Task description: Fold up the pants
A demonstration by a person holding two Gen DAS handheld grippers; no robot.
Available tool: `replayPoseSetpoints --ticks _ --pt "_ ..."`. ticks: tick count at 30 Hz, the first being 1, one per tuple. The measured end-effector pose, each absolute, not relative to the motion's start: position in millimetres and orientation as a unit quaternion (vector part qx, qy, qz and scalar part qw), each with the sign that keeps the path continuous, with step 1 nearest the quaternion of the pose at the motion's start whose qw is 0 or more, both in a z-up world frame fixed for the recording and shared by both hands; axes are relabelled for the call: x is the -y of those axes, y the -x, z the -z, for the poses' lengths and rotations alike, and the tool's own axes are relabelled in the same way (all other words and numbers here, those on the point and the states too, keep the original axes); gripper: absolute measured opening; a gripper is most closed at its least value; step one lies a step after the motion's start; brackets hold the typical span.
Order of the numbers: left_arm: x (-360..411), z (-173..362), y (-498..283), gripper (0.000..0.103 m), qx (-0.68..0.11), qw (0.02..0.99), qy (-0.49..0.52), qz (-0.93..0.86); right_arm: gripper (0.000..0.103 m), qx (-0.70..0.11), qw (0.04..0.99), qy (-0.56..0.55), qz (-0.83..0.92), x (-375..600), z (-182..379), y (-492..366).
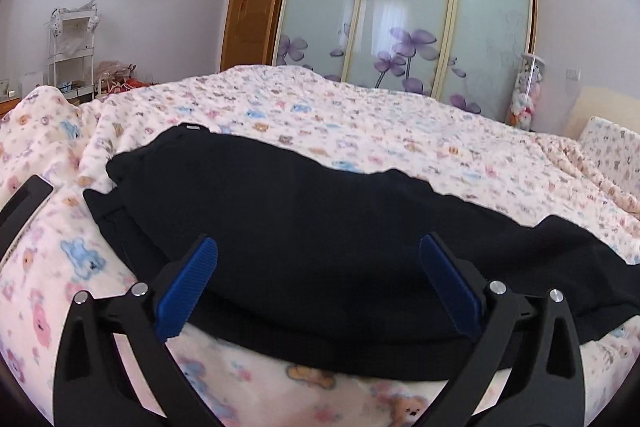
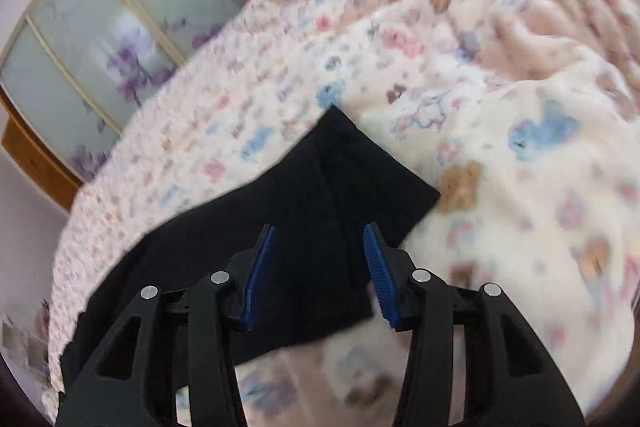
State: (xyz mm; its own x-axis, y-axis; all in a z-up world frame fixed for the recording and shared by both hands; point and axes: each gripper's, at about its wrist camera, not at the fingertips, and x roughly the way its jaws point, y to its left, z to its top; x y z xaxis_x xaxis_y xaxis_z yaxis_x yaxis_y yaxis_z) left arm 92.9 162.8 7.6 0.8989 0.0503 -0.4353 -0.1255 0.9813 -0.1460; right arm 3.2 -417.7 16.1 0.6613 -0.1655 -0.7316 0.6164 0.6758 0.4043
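The black pants (image 1: 320, 227) are laid lengthwise left to right on the bedspread (image 1: 360, 115). The left gripper (image 1: 318, 283) is spread wide; the right gripper (image 2: 319, 275), half-spread, seemingly empty, is nearer the hem.

A wide bed covered by a cream fleece blanket printed with pastel bears (image 1: 360, 115). Black fabric pants (image 1: 320, 227) lie flat on that blanket, near its front edge.
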Motion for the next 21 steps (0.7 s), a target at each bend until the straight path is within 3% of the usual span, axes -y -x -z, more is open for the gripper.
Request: replayPoseSetpoints --ticks 3,5,11,21 --pt "-166.5 -2.5 -96.1 0.101 -0.233 0.967 0.092 -0.044 0.046 -0.379 0.853 -0.28 0.224 406.6 -9.2 -5.0" --pt "-169.2 0.7 -98.6 0.101 -0.242 0.964 0.101 -0.044 0.029 -0.401 0.857 -0.246 0.211 397.3 -1.4 -8.2" --pt "-177.8 12.2 -105.4 0.101 -0.274 0.951 0.134 -0.044 0.011 -0.404 0.883 -0.159 0.176 376.2 -10.3 -2.8" --pt "-177.4 12.4 -104.7 0.101 -0.273 0.952 0.135 -0.042 0.009 -0.344 0.902 0.067 0.251 371.6 -77.4 -38.4"
